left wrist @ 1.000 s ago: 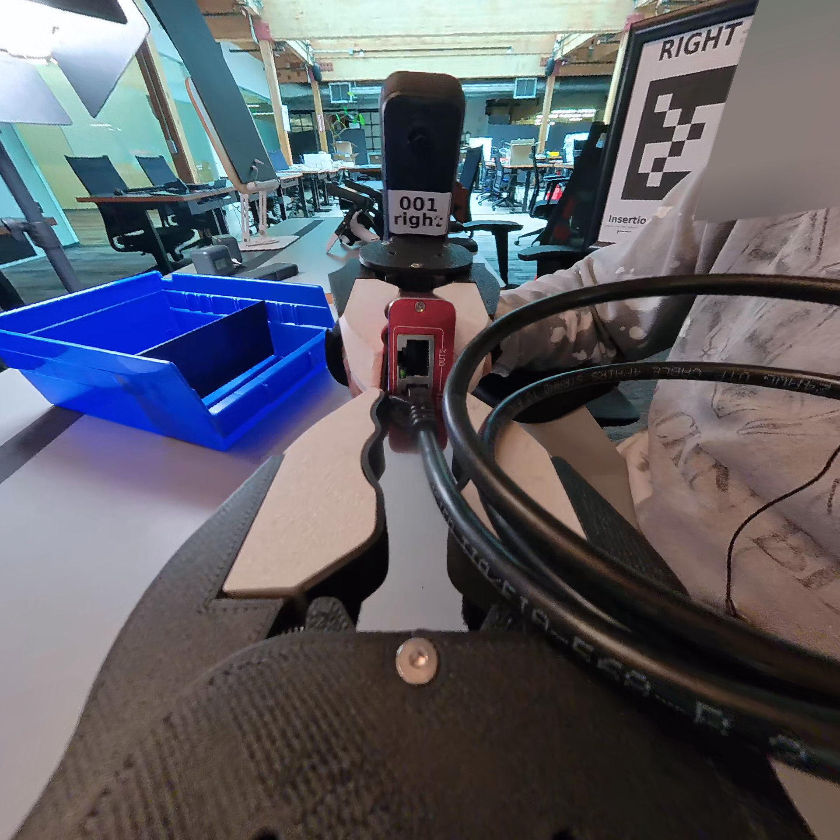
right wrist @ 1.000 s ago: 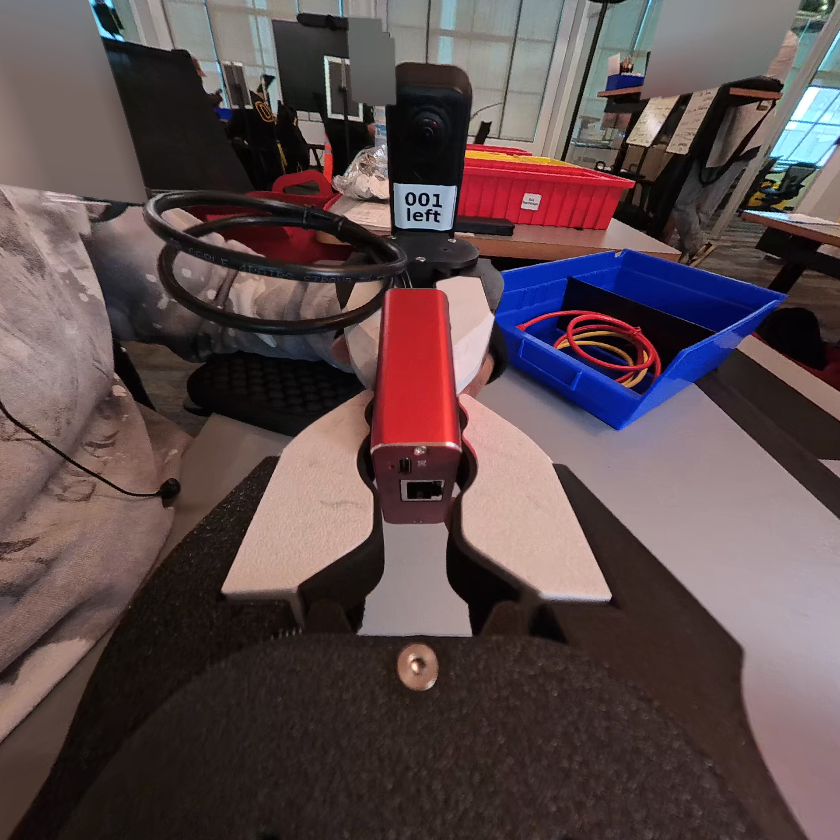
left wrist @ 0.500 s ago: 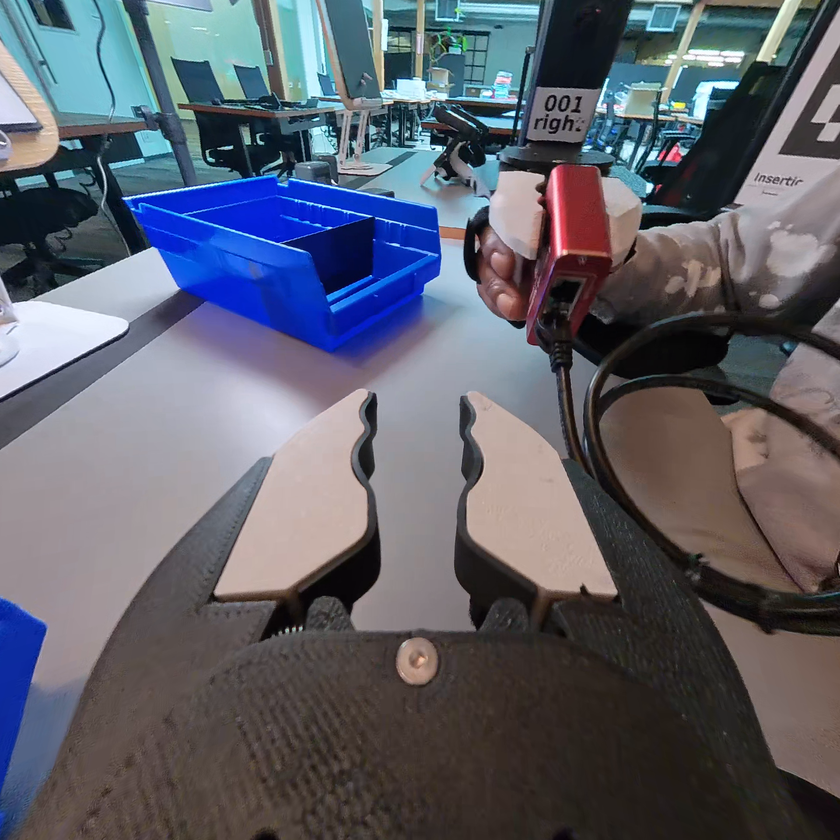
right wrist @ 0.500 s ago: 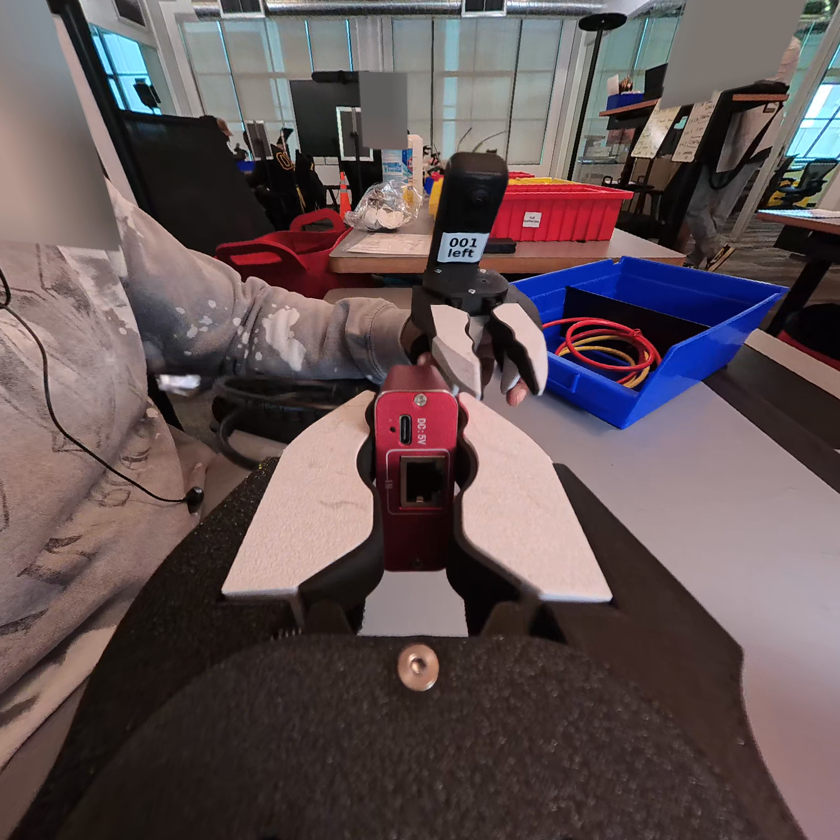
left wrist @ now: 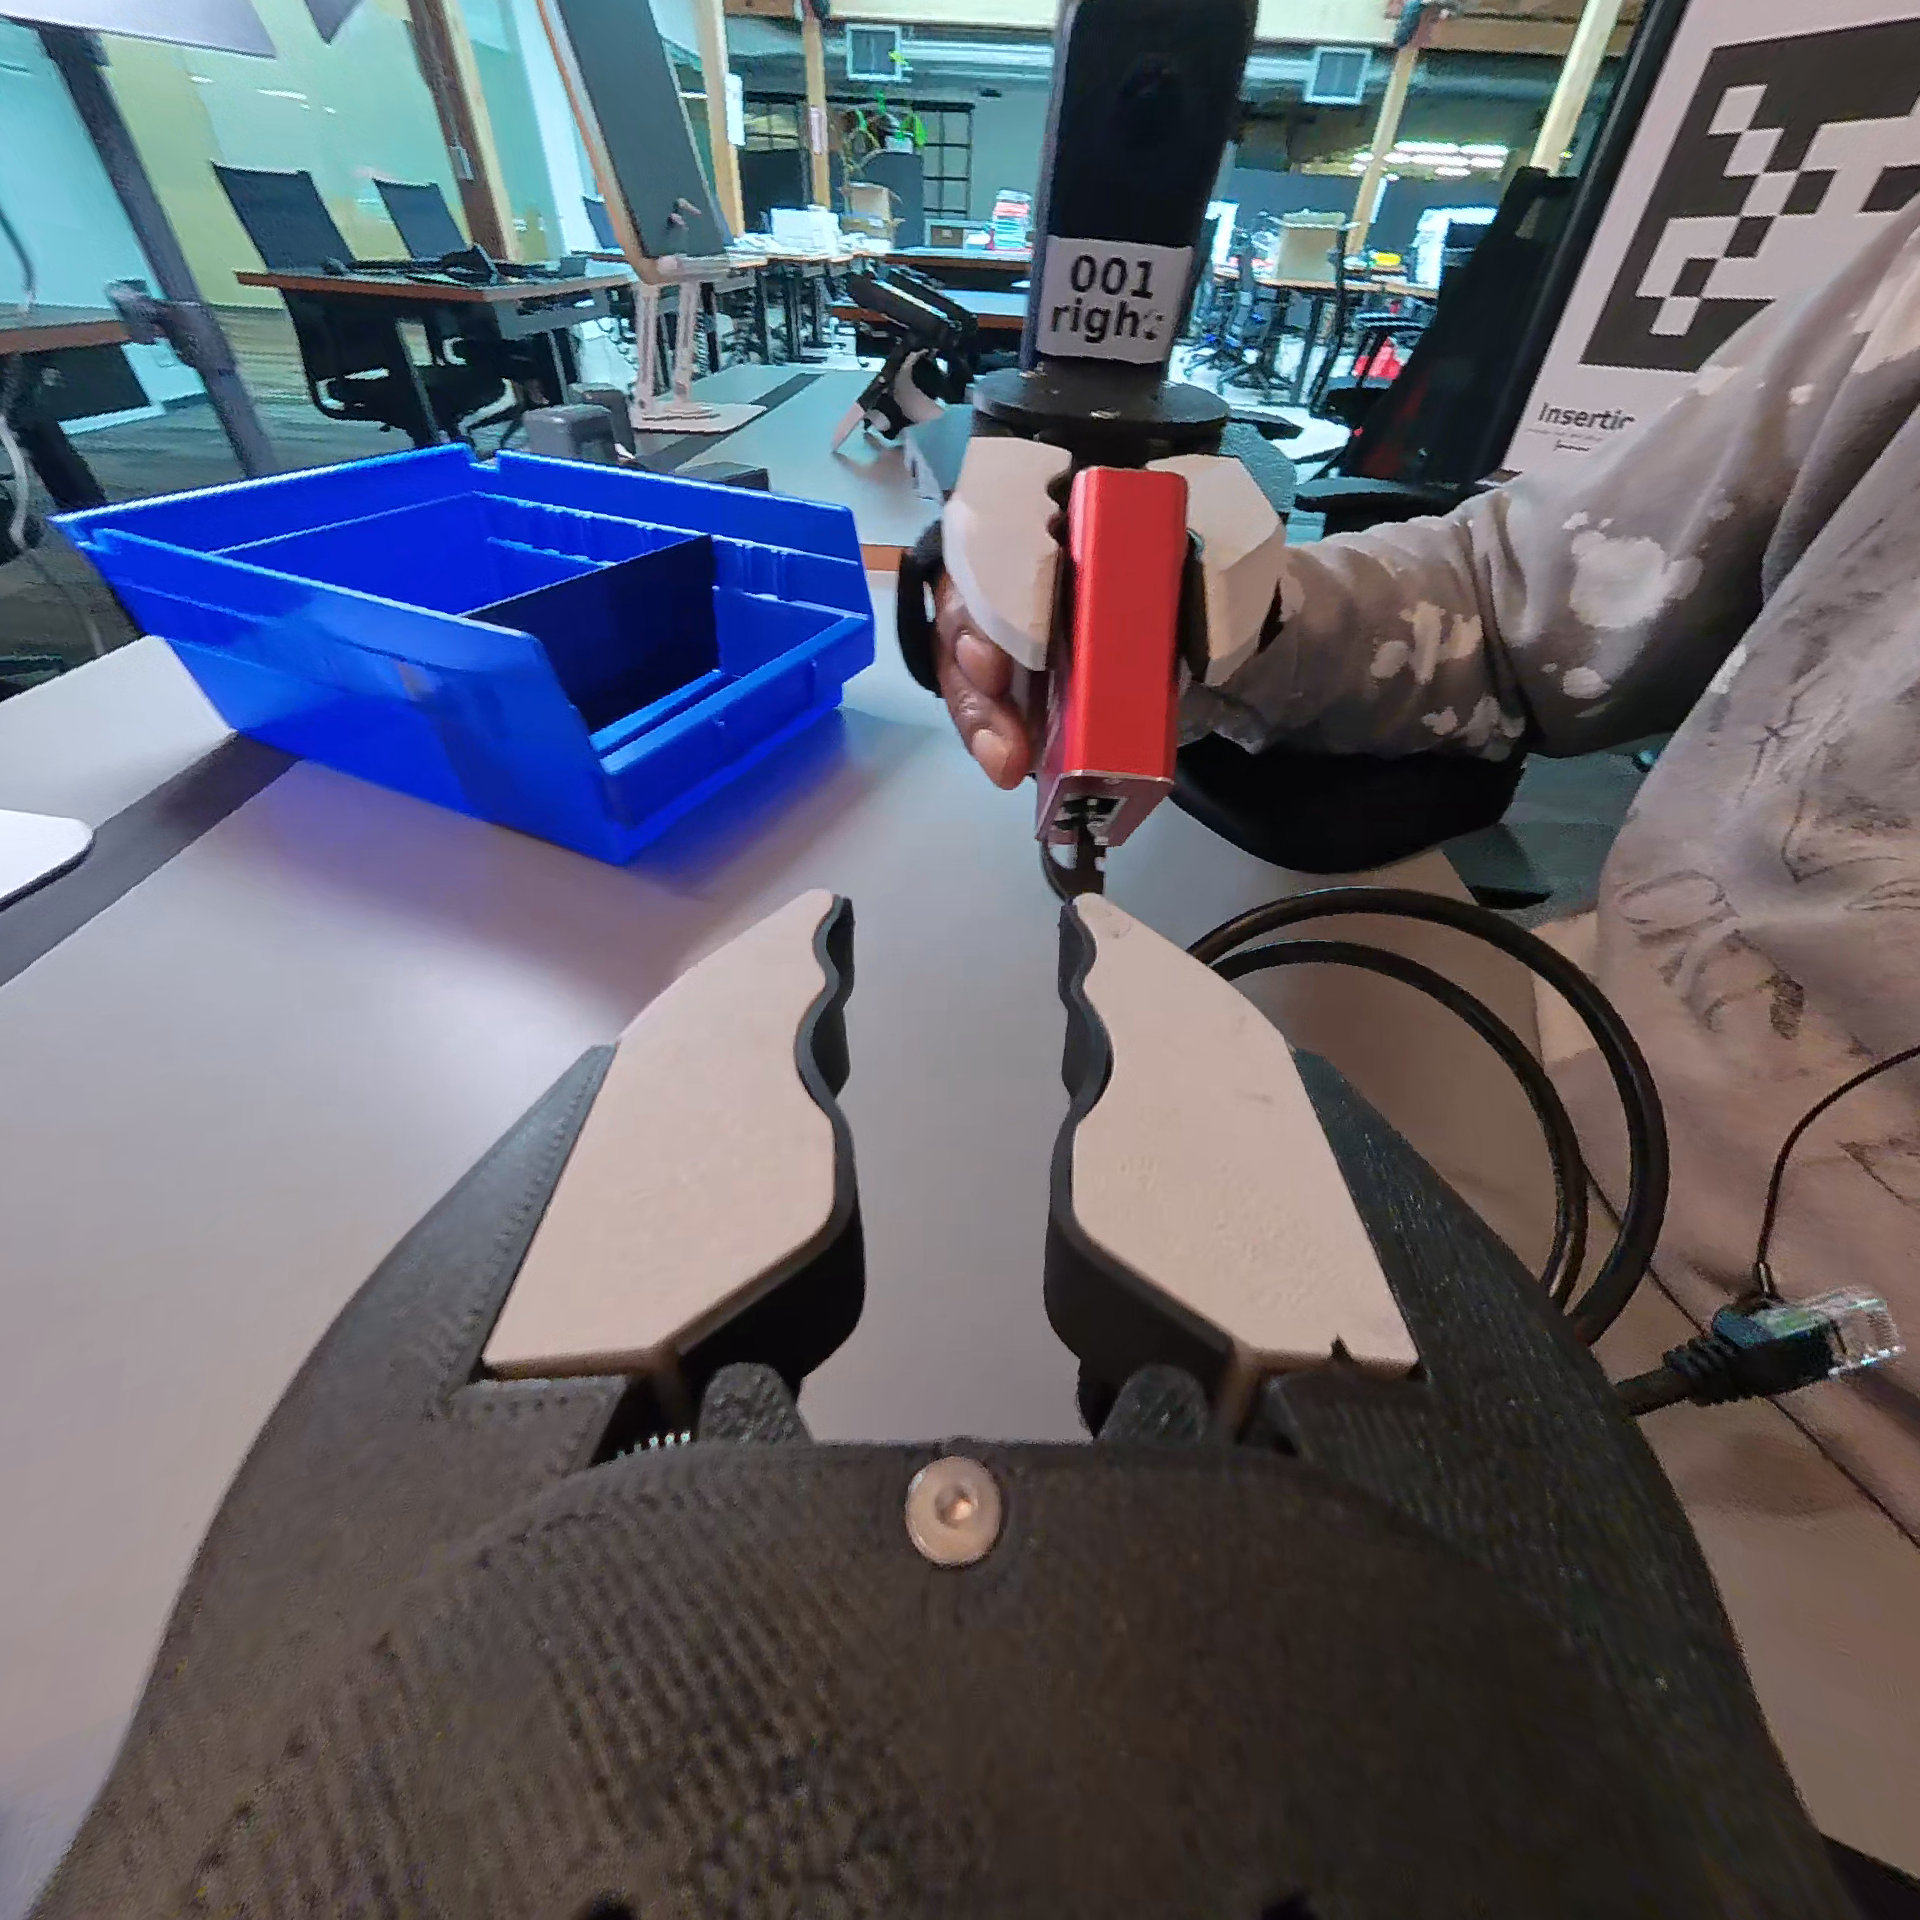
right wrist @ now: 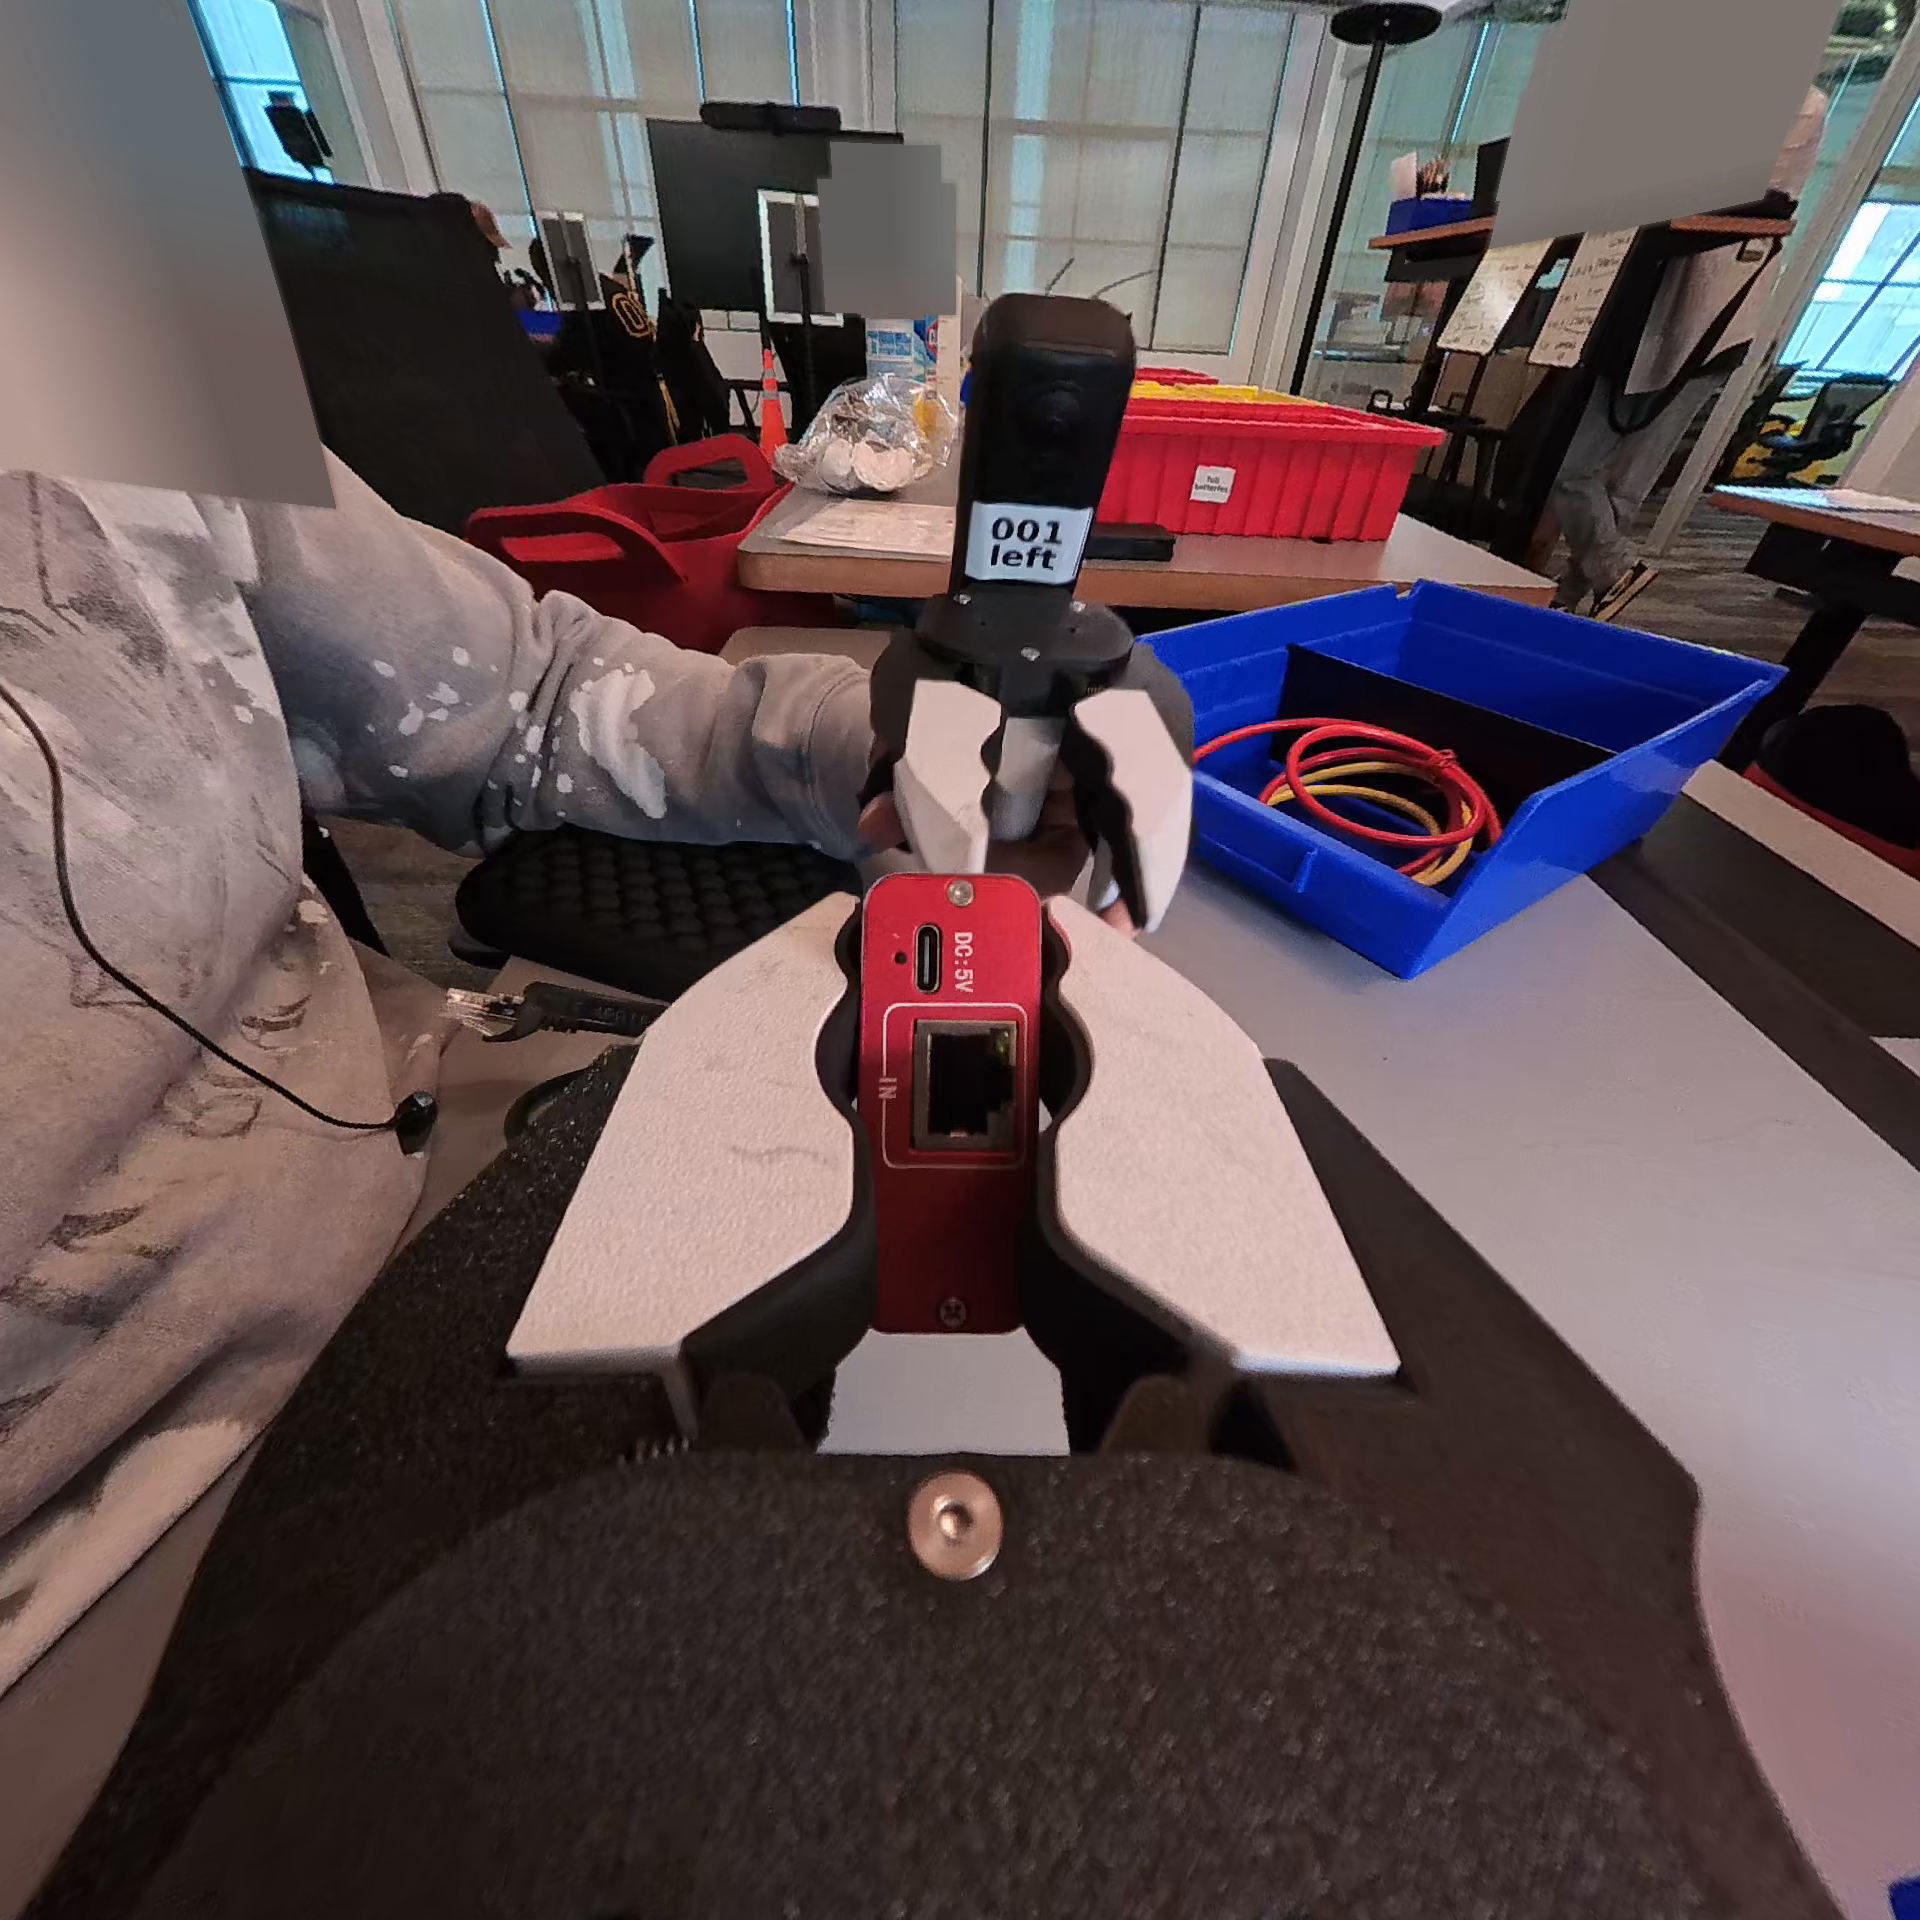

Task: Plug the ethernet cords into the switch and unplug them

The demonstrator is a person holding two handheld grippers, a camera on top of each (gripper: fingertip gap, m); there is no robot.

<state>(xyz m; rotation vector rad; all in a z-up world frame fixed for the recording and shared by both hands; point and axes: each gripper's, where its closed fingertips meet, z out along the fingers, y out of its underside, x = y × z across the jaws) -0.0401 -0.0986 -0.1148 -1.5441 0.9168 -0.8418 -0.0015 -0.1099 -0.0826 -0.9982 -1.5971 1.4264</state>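
The right tool (right wrist: 954, 1117) clamps the red switch (right wrist: 951, 1101), its empty port facing the camera.

A blue bin (left wrist: 457, 634) with a dark divider is sitting on the grey table (left wrist: 312, 1039), ahead and to the left of the left tongs. Beyond the right tongs, ahead and to the right, another blue bin (right wrist: 1455, 665) is holding coiled red and yellow cords (right wrist: 1371, 800). Farther back, a long red crate (right wrist: 1257, 473) is resting on a wooden desk (right wrist: 1226, 566) — a crinkled clear bag (right wrist: 873, 436) is lying near it.
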